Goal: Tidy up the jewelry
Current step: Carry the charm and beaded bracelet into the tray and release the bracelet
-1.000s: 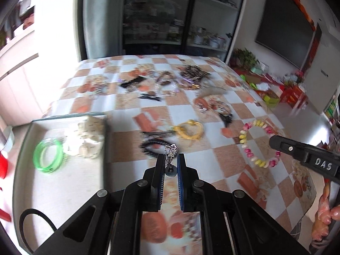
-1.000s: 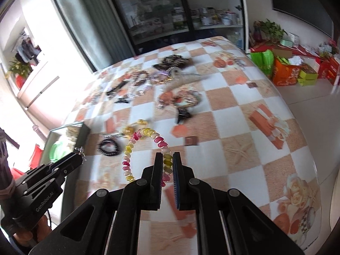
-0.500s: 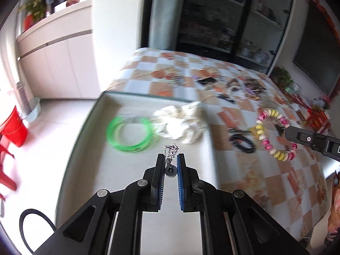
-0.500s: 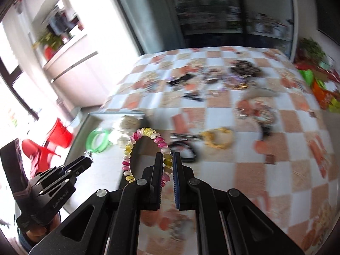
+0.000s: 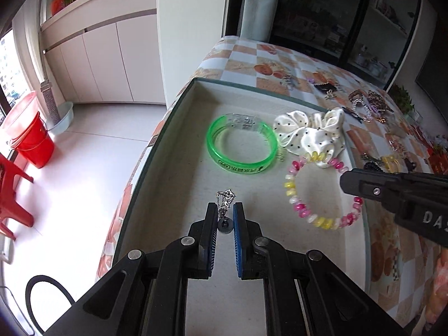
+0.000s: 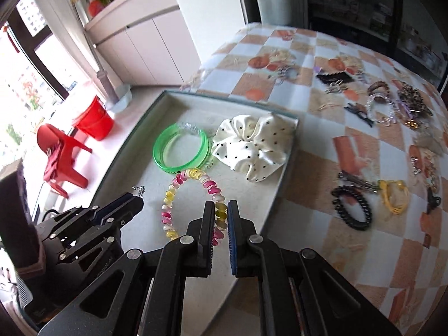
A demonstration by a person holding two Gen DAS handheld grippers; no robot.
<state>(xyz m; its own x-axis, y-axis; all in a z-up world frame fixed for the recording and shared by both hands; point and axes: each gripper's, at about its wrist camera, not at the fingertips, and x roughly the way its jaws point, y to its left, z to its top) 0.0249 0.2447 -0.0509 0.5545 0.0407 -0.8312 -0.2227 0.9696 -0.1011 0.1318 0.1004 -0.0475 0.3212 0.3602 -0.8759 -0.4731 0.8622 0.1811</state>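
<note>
My left gripper (image 5: 224,212) is shut on a small silver charm earring (image 5: 225,199) and holds it over the white tray (image 5: 179,100). It also shows in the right wrist view (image 6: 134,198). My right gripper (image 6: 219,210) is shut on a pink, yellow and white spiral bracelet (image 6: 179,182), held over the tray (image 6: 165,93); the bracelet also shows in the left wrist view (image 5: 296,204). A green bangle (image 5: 240,148) and a white polka-dot scrunchie (image 5: 310,131) lie in the tray.
The checkered tablecloth (image 6: 322,128) holds several loose pieces: a black spiral hair tie (image 6: 351,207), a yellow hair tie (image 6: 393,193), dark clips and bead bracelets (image 6: 392,103). A red bucket (image 6: 93,123) and red stool (image 6: 60,154) stand on the floor to the left.
Both grippers have moved left from the tablecloth to over the tray, still holding the earring and the spiral bracelet. The bracelet now hangs close to the tray floor.
</note>
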